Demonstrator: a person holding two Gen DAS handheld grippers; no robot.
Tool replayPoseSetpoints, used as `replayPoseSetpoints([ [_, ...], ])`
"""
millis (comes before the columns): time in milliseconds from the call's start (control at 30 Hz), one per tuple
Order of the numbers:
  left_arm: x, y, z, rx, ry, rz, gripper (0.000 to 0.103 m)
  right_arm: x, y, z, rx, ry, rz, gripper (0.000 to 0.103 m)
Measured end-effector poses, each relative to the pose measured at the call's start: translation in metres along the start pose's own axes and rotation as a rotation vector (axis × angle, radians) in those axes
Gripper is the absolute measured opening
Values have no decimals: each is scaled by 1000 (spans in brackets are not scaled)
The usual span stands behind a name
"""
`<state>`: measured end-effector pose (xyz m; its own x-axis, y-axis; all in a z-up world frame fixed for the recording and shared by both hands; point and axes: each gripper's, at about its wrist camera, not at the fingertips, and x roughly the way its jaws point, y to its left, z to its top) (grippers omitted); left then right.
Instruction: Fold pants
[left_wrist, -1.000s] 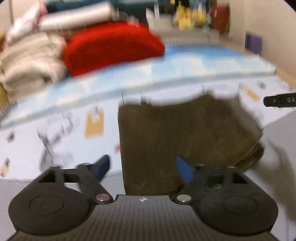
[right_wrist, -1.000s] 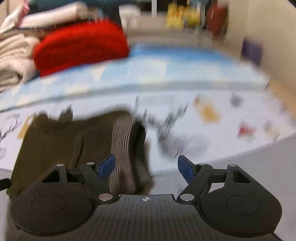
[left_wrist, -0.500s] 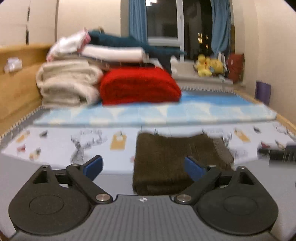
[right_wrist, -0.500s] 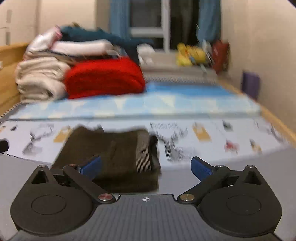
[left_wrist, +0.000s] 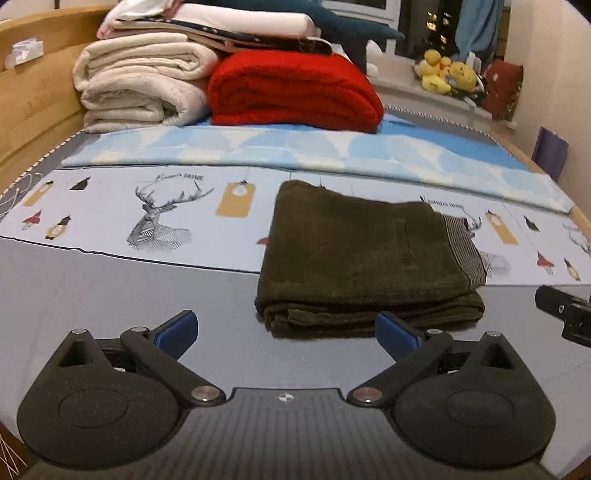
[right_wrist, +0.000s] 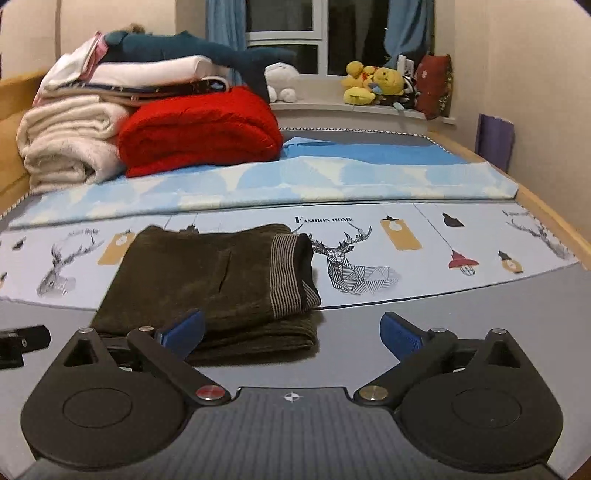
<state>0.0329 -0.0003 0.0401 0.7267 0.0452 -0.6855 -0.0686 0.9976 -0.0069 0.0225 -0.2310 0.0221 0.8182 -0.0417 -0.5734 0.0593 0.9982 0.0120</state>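
The dark brown pants (left_wrist: 362, 254) lie folded into a compact rectangle on the bed, with a striped waistband (left_wrist: 463, 251) on the right side. They also show in the right wrist view (right_wrist: 207, 284), striped waistband (right_wrist: 286, 275) on top. My left gripper (left_wrist: 288, 332) is open and empty, just in front of the pants' near edge. My right gripper (right_wrist: 291, 330) is open and empty, in front of the pants' right end. Neither touches the cloth.
A red blanket (left_wrist: 291, 92) and cream blankets (left_wrist: 140, 85) are stacked at the back, with a light blue sheet (left_wrist: 295, 147) before them. Plush toys (right_wrist: 369, 86) sit on the window sill. A wooden bed frame (right_wrist: 554, 221) borders the right side.
Both grippers have pulled back and down from the pants, which now lie further off and in sharp view. The pants have stayed folded in place.
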Motion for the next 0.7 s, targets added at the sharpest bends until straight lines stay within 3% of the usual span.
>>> replayPoseSetpoints([
  [133,12,-1,-6,30,9,20,102,-1,0,4,-11,-17,14,101],
  [333,21,-1,-2,54,-10,-35,102,0,0,-1,-40,-40,33,100],
  [500,19,-7,-2,81,-72,-34,102,0,-1,-1,-21,-89,45,96],
  [700,22,-15,-1,80,-75,-67,102,3,5,-1,-42,-75,60,94],
])
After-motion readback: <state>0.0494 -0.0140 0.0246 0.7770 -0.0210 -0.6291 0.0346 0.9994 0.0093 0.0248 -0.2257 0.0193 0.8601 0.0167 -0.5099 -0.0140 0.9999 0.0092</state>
